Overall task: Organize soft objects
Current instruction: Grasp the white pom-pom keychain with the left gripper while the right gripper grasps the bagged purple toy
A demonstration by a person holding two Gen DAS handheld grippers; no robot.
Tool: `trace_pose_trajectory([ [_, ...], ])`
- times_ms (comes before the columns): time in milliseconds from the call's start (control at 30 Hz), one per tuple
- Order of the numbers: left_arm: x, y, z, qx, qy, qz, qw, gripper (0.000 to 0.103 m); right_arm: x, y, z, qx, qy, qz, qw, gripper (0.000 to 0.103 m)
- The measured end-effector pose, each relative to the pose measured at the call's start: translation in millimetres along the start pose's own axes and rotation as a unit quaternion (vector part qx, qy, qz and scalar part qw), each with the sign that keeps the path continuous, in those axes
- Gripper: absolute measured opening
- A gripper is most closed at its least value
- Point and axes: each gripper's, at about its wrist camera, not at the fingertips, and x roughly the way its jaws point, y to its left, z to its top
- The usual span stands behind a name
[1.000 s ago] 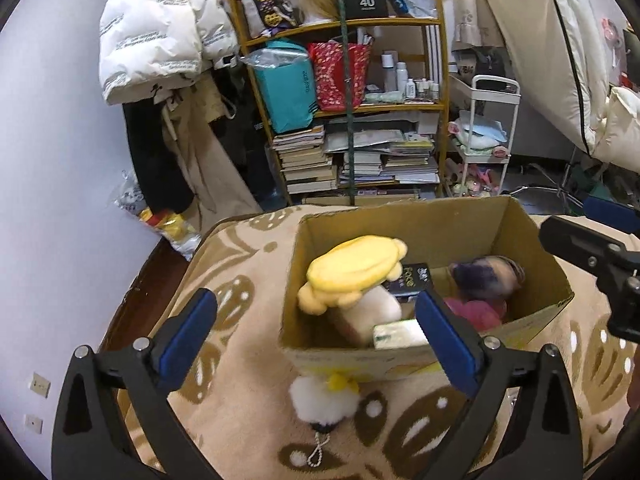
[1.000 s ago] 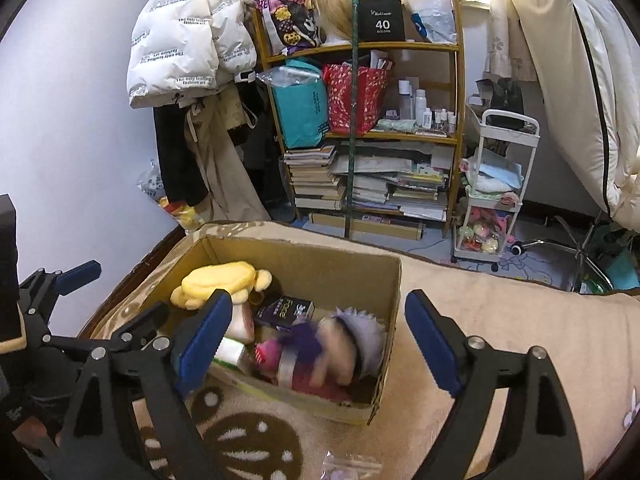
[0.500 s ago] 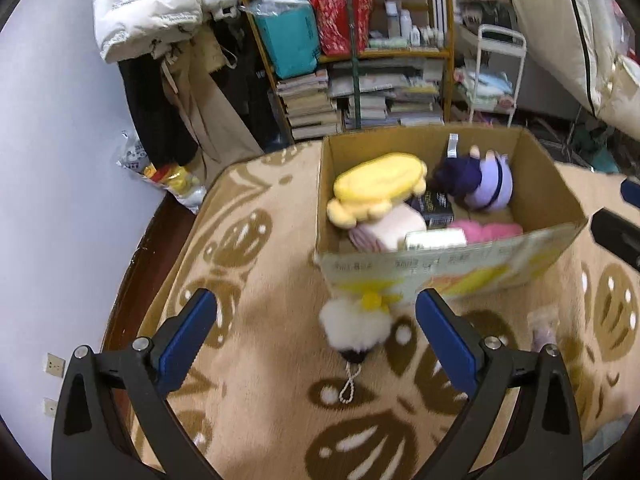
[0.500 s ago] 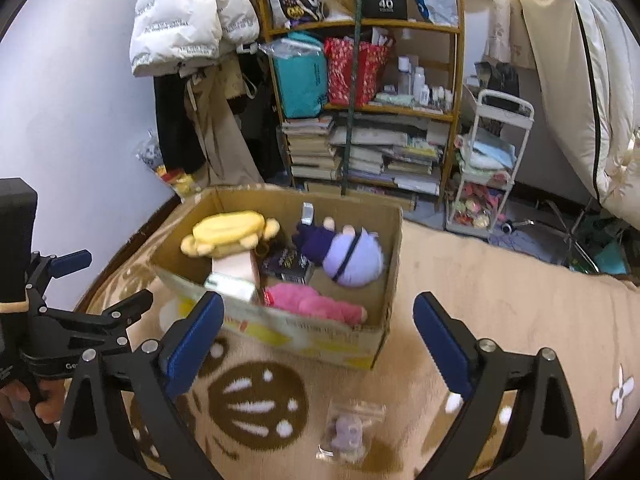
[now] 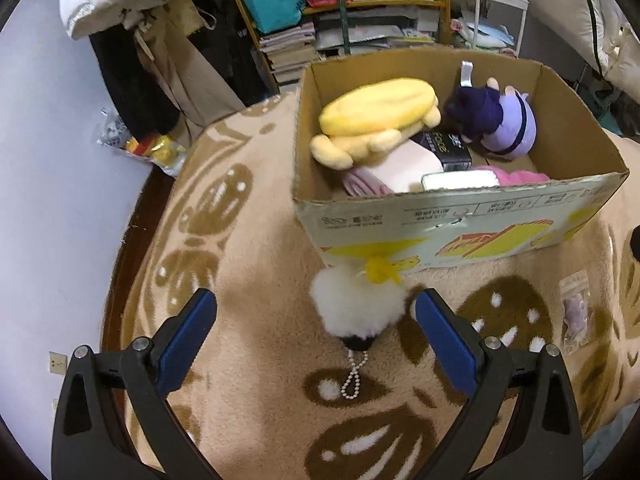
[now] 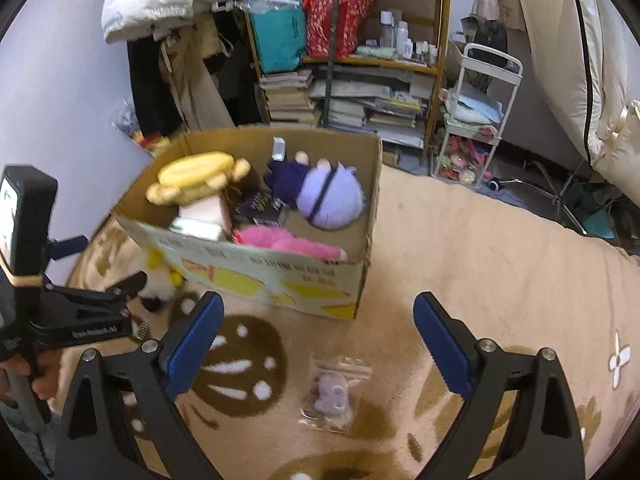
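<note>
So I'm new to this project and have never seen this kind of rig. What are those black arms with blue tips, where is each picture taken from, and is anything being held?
There is no robot here. A person holds a two-finger tool in each hand, and a camera on each looks out along its fingers. The black arms with blue pads are those fingers.

One picture comes from the left gripper, the other from the right gripper. Both are open and hold nothing.

On the beige patterned blanket stands a brown cardboard box with a yellow plush, a purple plush doll and a pink plush inside. Outside lie a white fluffy pompom with a bead chain, ahead of the left gripper, and a small clear bag with a purple toy, ahead of the right.
</note>
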Motion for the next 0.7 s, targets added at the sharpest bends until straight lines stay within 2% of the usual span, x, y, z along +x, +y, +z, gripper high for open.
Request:
trace_pose_trajectory([
  [333, 36.3, -7.7, -2.0, 0.006, 0.04, -0.004, 0.9992, 0.098, 58.6, -2.3, -26.0, 0.011, 0.09, -0.005, 0.996, 0.1],
  [500, 51.5, -7.3, -4.0, -0.001, 0.06, -0.012, 0.9981, 0.098, 85.5, -10.5, -43.4, 0.03, 0.158, -0.024, 0.987, 0.1],
  [567, 53.9, -7.0, -4.5, -0.004, 0.062, -0.015, 0.998, 0.098, 94.1, -18.3, -51.6, 0.058, 0.184, -0.012, 0.981, 0.096],
  [633, 55.2, -7.0, -4.4, -0.005, 0.059, -0.017, 0.9981, 0.096, 99.1, -23.3, -57.1, 0.081, 0.202, 0.009, 0.976, 0.09],
  [700, 56.9, -6.3, -4.1, -0.005, 0.058, -0.02, 0.9981, 0.086, 99.1, -24.5, -57.2, 0.079, 0.2, 0.007, 0.977, 0.09],
])
